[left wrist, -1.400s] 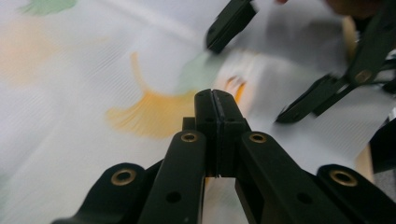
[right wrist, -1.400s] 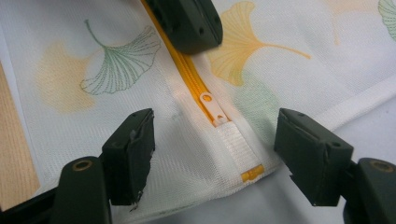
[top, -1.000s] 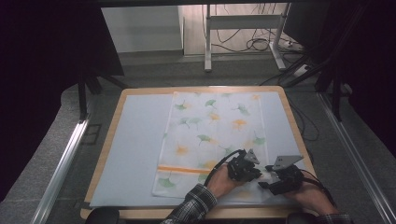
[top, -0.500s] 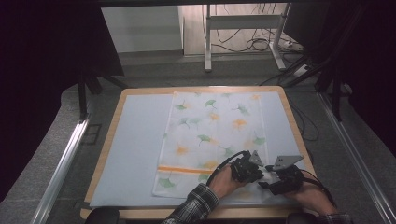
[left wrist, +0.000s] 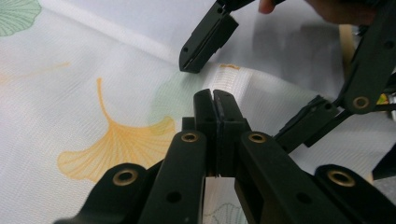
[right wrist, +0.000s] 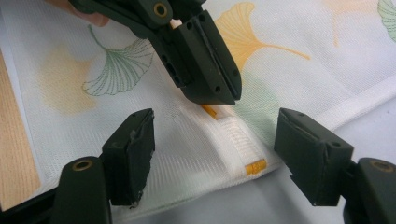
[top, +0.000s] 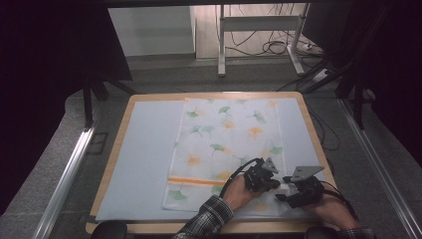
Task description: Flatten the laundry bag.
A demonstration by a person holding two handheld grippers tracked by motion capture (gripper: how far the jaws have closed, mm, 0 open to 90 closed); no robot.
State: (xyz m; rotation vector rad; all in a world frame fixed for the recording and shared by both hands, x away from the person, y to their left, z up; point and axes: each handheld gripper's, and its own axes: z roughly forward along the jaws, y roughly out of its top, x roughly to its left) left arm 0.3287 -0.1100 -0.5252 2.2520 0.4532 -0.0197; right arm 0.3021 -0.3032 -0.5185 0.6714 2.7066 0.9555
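— Near the table's front right corner, where does the white mesh cloth with ginkgo-leaf print (top: 226,144) lie?

— Spread lengthwise away from the person; the left gripper (top: 268,180) has just clamped its hem, while the right gripper (right wrist: 212,154) straddles the same corner, jaws apart.

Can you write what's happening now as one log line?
left tongs: shut on cloth edge | right tongs: open, astride white tab | table
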